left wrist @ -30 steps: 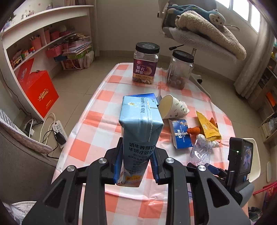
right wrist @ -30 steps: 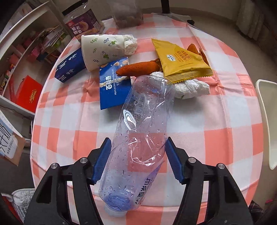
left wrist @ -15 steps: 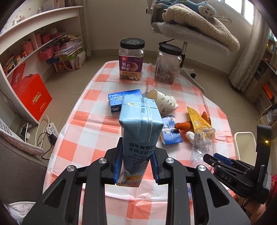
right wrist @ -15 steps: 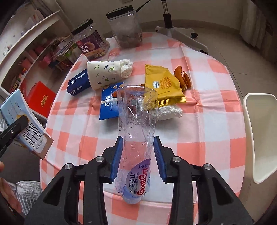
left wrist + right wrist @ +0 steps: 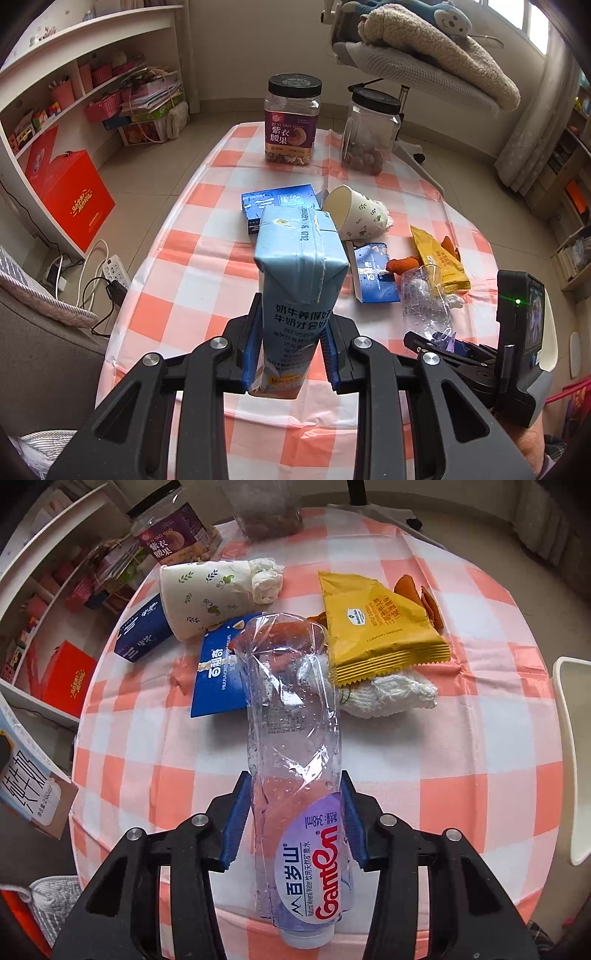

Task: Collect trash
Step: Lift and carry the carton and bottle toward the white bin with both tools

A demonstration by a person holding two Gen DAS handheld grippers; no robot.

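My left gripper point(image 5: 290, 350) is shut on a light blue milk carton point(image 5: 301, 280) and holds it upright above the near edge of the checked table. My right gripper point(image 5: 293, 819) is shut on a crushed clear water bottle point(image 5: 291, 746), held off the table, cap end towards me. On the table lie a paper cup point(image 5: 207, 594), a blue wrapper point(image 5: 218, 672), a yellow snack bag point(image 5: 376, 627), a dark blue box point(image 5: 142, 635) and crumpled tissues point(image 5: 384, 694). The right gripper and bottle point(image 5: 424, 299) show in the left wrist view.
Two lidded jars point(image 5: 291, 118) point(image 5: 369, 133) stand at the table's far end. A white chair point(image 5: 572, 753) is at the right. Shelves point(image 5: 74, 85), a red box point(image 5: 70, 192) and cables point(image 5: 92, 273) are on the left. A grey basket point(image 5: 55, 904) is below left.
Both grippers have moved over the table with their loads. The right gripper closed on the bottle, lifted it and then tilted downward. The carton stays held.
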